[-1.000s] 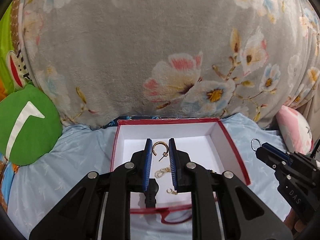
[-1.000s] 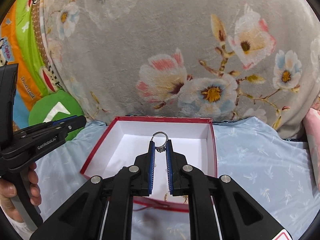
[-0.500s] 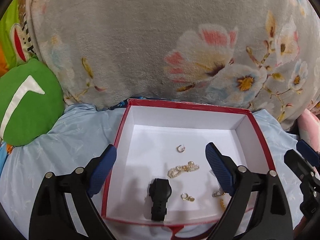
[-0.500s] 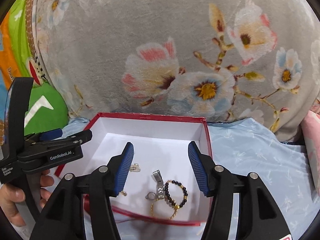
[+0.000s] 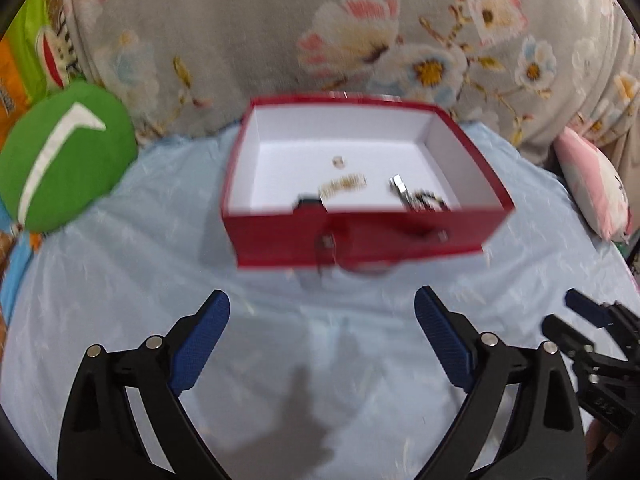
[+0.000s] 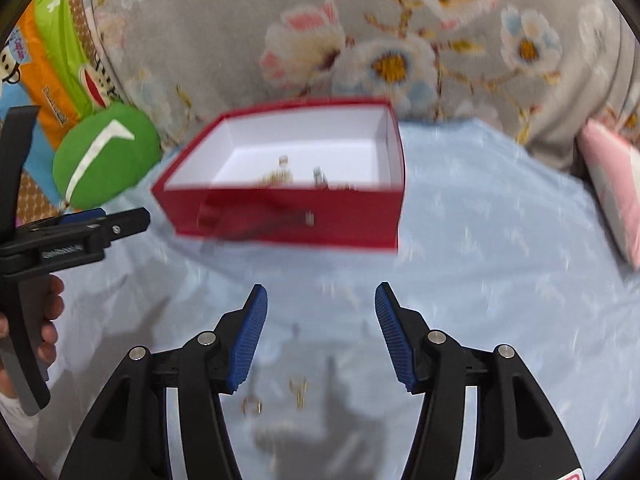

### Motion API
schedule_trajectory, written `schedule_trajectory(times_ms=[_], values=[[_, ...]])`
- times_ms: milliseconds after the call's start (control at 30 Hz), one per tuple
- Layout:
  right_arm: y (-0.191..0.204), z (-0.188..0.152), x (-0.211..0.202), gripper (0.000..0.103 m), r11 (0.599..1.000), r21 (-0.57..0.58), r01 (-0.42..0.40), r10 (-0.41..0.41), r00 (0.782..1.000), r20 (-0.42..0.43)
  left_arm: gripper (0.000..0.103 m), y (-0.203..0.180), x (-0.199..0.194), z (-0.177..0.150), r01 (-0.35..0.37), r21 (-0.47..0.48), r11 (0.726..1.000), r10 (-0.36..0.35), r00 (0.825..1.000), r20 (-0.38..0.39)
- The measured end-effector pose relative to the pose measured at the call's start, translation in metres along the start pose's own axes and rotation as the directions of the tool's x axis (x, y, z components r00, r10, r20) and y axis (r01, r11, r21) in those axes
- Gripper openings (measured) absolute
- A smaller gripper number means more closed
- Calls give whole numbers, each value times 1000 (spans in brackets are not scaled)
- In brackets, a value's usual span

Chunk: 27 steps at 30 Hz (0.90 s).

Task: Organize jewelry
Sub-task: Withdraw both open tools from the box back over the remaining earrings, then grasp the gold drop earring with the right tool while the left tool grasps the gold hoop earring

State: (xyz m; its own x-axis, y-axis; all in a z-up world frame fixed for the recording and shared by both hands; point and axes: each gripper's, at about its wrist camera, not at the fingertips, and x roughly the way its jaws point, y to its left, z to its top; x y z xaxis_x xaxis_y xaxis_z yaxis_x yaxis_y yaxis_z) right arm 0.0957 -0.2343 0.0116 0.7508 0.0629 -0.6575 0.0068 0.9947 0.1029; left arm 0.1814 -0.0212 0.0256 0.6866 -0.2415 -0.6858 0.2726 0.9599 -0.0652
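- The left gripper hovered with jaws spread wide, empty, above the blue sheet.
- The right gripper likewise gaped, two gold pieces lying just below.
- The red box sat beyond, long side facing, jewelry inside.

Red box glossy card, matt white inside; blanket plush; sheet smooth cloth.

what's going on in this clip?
A person is sorting jewelry into a red box on a light blue sheet, one set of tongs per hand. Several pieces lie inside the box, including a gold chain. Both the left tongs and the right tongs are open, empty and short of the box. A few small gold pieces lie on the sheet.
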Motion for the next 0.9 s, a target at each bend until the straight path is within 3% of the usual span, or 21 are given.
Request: schedule_trajectory(times_ms=[167,367,700,800,900], values=[[-1,-40,18,44,1000,24,-20,22,995,-99,91,-11,4,-49,51,-24,998,-53,995,-82],[7,-56,34,40,999,21,-38,40,989,-140,91,-22,8,-81,68,-45,997,-74,988,-138],[18,-63,51,20,1000,-11,-12,10,986,-166,91,-18,10,-96,22,-60,998,-31,986,-163],[17,-63,52,5,1000,-18,5,-8,986,-164,91,-21,11,-97,31,-55,998,-40,985,-169],[10,-63,47,3,1000,3,11,-10,986,-164,91,-28,9,-98,58,-52,997,-66,983,-170]])
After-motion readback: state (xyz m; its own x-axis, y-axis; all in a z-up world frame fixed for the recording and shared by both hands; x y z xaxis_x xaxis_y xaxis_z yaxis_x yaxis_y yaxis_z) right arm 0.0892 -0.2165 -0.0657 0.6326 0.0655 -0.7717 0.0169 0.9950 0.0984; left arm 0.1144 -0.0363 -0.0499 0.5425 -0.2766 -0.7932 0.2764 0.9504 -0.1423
